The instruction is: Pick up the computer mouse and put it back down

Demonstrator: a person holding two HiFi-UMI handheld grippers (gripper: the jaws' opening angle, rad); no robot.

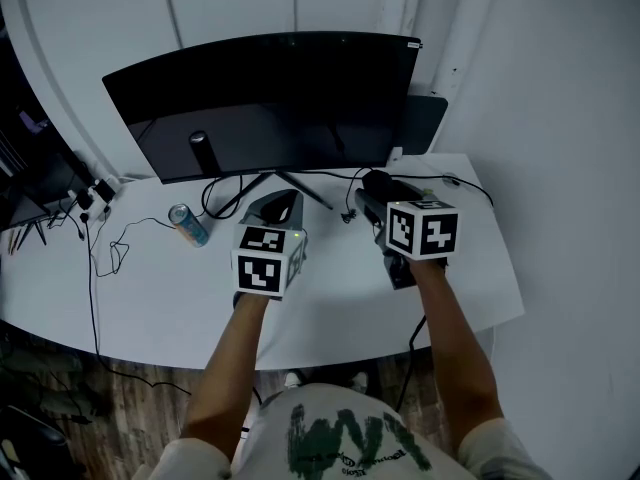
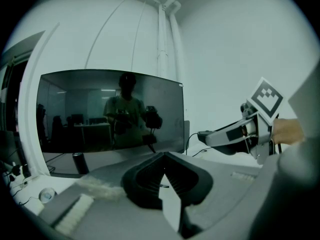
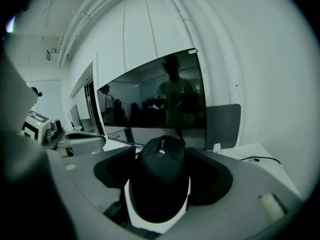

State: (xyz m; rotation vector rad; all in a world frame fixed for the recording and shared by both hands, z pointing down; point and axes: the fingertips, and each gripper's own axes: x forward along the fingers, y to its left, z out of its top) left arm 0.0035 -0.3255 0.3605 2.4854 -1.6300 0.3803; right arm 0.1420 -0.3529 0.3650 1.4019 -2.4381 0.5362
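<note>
A black computer mouse (image 3: 160, 179) with a white underside sits between the jaws of my right gripper (image 3: 162, 156), which is shut on it. Its cable runs off toward the monitor. In the head view the right gripper (image 1: 372, 193) is over the right part of the white desk (image 1: 150, 298), and the mouse (image 1: 378, 182) shows as a dark shape at its tip. My left gripper (image 1: 280, 200) hovers beside it, to the left. In the left gripper view its pads meet at the tip, so the left gripper (image 2: 162, 156) is shut with nothing held.
A wide curved monitor (image 1: 270, 98) stands at the back of the desk, with a grey panel (image 1: 430, 123) behind its right end. A drink can (image 1: 188, 224) lies left of the left gripper. Loose cables (image 1: 110, 248) trail over the desk's left side.
</note>
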